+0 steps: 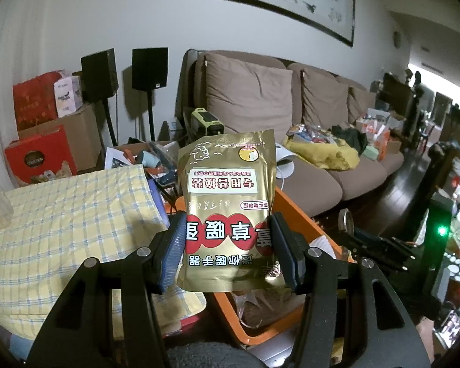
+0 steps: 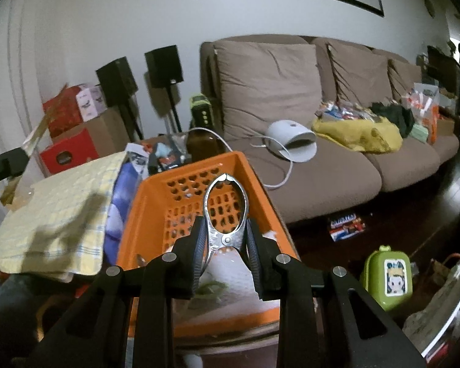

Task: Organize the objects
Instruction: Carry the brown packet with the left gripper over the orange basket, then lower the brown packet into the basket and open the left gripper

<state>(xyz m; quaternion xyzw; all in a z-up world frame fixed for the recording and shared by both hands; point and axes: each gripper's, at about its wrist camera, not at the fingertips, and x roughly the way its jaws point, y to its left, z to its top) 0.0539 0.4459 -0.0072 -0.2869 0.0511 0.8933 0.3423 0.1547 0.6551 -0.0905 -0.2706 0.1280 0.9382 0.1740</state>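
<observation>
A: Your left claw (image 1: pixel 228 245) is clamped on the gold pouch (image 1: pixel 227 211), held upright above the orange basket (image 1: pixel 303 214), with the checked cloth (image 1: pixel 67 224) just to its left.

B: And the right side?

A: Your right claw (image 2: pixel 225 245) is closed on the metal nutcracker (image 2: pixel 225 214), poised over the same orange basket (image 2: pixel 156 193). Both items are lifted, neither is put away, so I judge you about midway.

B: Room to move?

A: The basket's far half looks open; something white lies in its near end. Mind the rim, the cloth pile to the left and the sofa (image 2: pixel 322 178) beyond.
</observation>
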